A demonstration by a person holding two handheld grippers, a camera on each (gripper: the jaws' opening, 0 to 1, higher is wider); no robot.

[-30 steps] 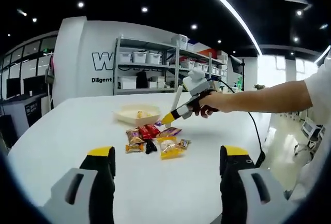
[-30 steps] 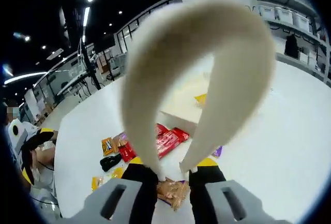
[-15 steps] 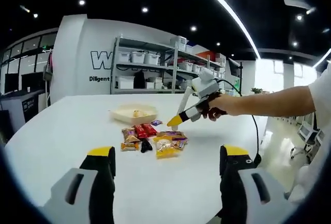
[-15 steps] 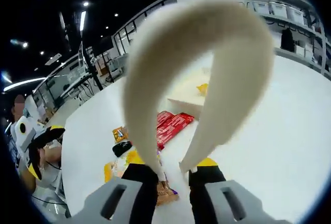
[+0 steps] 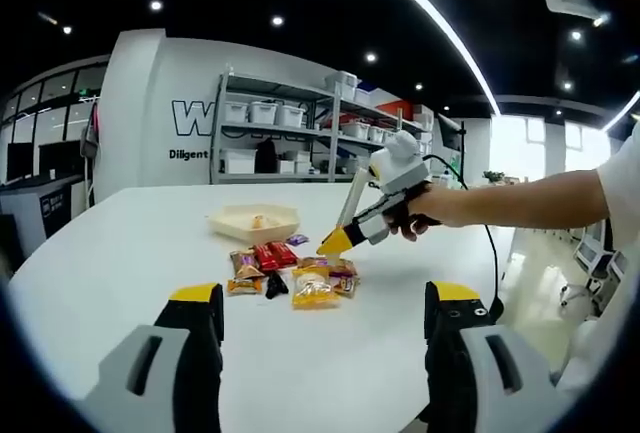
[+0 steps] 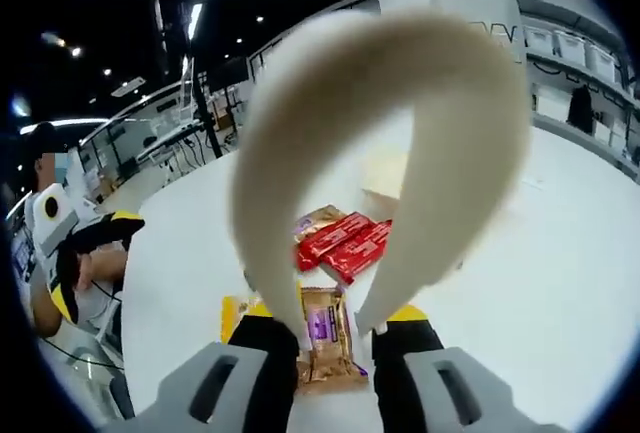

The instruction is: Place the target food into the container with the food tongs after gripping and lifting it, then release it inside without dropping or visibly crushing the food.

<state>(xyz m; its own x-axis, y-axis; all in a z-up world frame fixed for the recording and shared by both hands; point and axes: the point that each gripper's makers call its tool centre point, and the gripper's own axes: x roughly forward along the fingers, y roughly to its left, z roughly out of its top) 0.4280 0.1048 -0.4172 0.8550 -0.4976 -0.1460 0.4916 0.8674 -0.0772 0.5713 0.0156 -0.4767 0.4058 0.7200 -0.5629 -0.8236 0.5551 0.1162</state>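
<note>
Over the white counter (image 5: 110,253), right gripper (image 6: 333,331), jaws clamping cream plastic tongs (image 6: 380,133), has shifted onto brown-purple snack packet (image 6: 325,338); left gripper (image 5: 325,328) gapes empty.

One pair of my tongs (image 6: 400,143), two red packets (image 6: 345,238) just beyond their tips, one brown packet (image 6: 327,338) between them, one cream container (image 5: 253,221) farther off

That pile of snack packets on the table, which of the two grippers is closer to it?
Right. The right gripper, holding the food tongs, hovers just over the pile of snack packets. The left gripper hangs back near the table's edge, jaws apart.
</note>
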